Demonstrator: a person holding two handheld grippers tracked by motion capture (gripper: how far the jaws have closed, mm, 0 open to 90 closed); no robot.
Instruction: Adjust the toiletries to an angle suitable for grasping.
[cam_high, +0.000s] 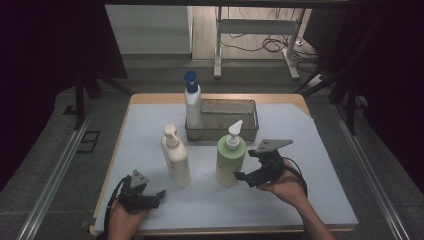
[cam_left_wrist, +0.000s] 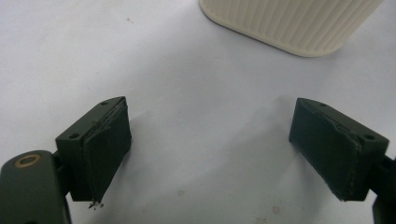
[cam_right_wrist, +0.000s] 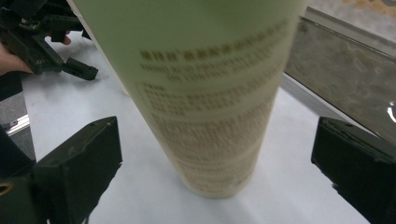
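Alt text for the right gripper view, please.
A green pump bottle stands upright on the white table cover between the open jaws of the right gripper, untouched. The left gripper sits far left; the mesh basket is at right.

We see the high view dim overall, black at both sides; the white worktop (cam_high: 300, 150) is the brightest area, lit from above, with soft short shadows. In the right gripper view the green bottle (cam_right_wrist: 205, 93) sits too close, its print blurred. In the left gripper view the cream bottle (cam_left_wrist: 289, 23) is slightly soft; faint shadows, no glare.
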